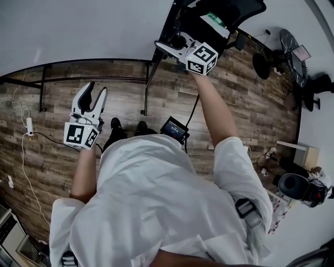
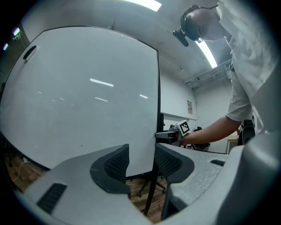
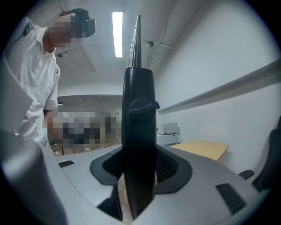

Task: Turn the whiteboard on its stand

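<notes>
The whiteboard (image 1: 78, 31) fills the upper left of the head view, its black stand (image 1: 146, 83) on the wooden floor beneath. My right gripper (image 1: 168, 48) is at the board's right edge. In the right gripper view the jaws (image 3: 139, 176) are shut on the board's black side post (image 3: 139, 114), which carries a knob. The left gripper view shows the white board face (image 2: 83, 92) and its black right edge (image 2: 158, 88) ahead, with the right gripper (image 2: 169, 135) clamped there. My left gripper (image 1: 91, 99) is open in front of the board, with nothing between its jaws (image 2: 141, 160).
A black office chair (image 1: 224, 15) stands just behind the board's right end. Cables and a power strip (image 1: 28, 125) lie on the floor at the left. A small screen device (image 1: 175, 129) sits by the person's feet. Camera gear (image 1: 305, 190) and boxes crowd the right side.
</notes>
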Demonstrator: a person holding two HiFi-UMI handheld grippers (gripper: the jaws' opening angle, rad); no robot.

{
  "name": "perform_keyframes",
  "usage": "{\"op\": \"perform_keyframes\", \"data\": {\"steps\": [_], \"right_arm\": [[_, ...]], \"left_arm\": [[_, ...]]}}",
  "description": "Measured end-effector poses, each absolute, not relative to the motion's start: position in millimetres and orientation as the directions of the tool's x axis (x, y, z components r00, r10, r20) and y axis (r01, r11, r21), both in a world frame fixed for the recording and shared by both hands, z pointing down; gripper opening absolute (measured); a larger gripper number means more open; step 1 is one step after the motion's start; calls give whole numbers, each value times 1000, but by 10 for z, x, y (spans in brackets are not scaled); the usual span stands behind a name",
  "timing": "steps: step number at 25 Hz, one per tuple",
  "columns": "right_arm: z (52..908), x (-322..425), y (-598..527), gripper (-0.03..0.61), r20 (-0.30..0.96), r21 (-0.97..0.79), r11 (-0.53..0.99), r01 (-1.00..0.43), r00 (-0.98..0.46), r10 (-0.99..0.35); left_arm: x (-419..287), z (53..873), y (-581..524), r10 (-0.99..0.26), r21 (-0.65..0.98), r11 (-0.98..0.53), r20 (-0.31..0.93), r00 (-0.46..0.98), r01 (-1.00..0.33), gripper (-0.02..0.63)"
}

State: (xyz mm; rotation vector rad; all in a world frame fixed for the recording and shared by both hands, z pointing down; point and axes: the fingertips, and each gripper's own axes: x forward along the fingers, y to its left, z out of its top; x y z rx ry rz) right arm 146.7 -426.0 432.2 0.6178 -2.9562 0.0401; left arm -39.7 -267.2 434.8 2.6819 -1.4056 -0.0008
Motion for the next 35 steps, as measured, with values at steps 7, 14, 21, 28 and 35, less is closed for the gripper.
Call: {"op": "perform_keyframes", "data": {"steps": [7, 14, 21, 28, 35], "right_arm": [[4325, 1665, -4240, 172, 132, 3, 912, -411, -904, -408], [4334, 1839, -4246, 172, 132, 2, 904, -428, -896, -424], [4334, 2041, -4205, 172, 132, -1, 887, -462, -879, -457], [4321, 2295, -4142, 172, 137, -2, 872, -489, -864, -485], [4324, 2528, -4107, 173, 147, -6, 861, -508, -852, -502]], "left_arm": [[-211, 4319, -2678, -817, 107, -569, 45, 576, -815, 187], [-91, 4232, -2749, -823, 82, -563, 28, 567, -822, 187], [-44, 4241, -2721, -812, 95, -579, 21, 583, -810, 187], [8, 4274, -2739, -784, 125, -614, 16, 621, -779, 187], [105, 4221, -2753, -744, 106, -663, 17, 668, -741, 187]]}}
